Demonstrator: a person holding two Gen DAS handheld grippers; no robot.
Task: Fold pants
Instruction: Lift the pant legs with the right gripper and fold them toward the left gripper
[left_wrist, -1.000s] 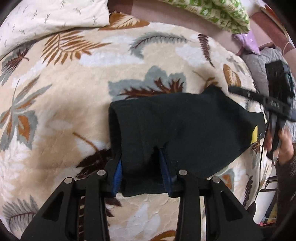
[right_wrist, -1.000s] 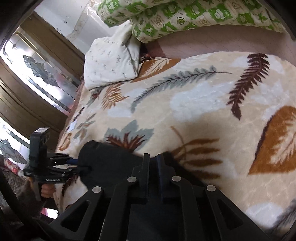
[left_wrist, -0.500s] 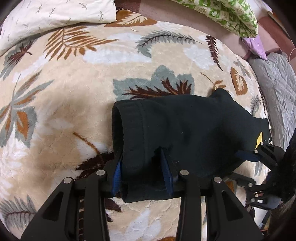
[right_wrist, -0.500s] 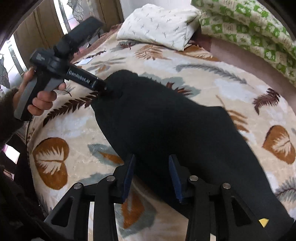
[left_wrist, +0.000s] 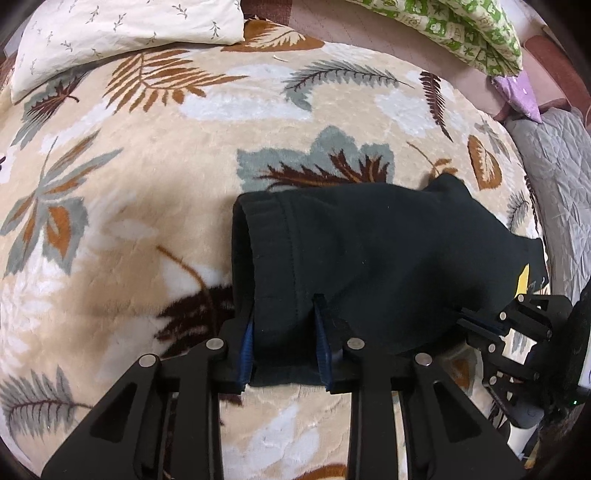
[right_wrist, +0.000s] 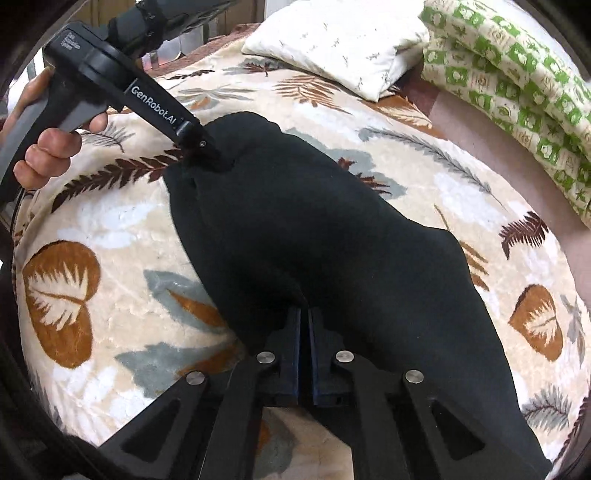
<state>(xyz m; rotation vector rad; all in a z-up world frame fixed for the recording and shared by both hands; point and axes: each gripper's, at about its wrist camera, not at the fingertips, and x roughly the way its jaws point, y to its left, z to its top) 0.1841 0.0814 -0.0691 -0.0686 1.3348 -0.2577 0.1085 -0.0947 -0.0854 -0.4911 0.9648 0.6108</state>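
Observation:
The black pants (left_wrist: 376, 254) lie folded on a leaf-patterned blanket (left_wrist: 147, 192). My left gripper (left_wrist: 284, 314) holds the near corner of the waistband end, fabric bunched between its blue-padded fingers. In the right wrist view the pants (right_wrist: 314, 229) stretch from the left gripper (right_wrist: 207, 155) toward me. My right gripper (right_wrist: 304, 314) is shut on the pants' near edge, jaws almost together. It shows at the right in the left wrist view (left_wrist: 469, 321).
A white pillow (left_wrist: 122, 33) lies at the far left of the bed. A green patterned quilt (left_wrist: 454, 26) is folded at the far right. A grey quilted cover (left_wrist: 554, 177) and a purple cloth (left_wrist: 517, 92) lie to the right.
My right gripper came down from above the bed to the pants' near edge, opened, then closed on the fabric. My left gripper kept its hold with little movement.

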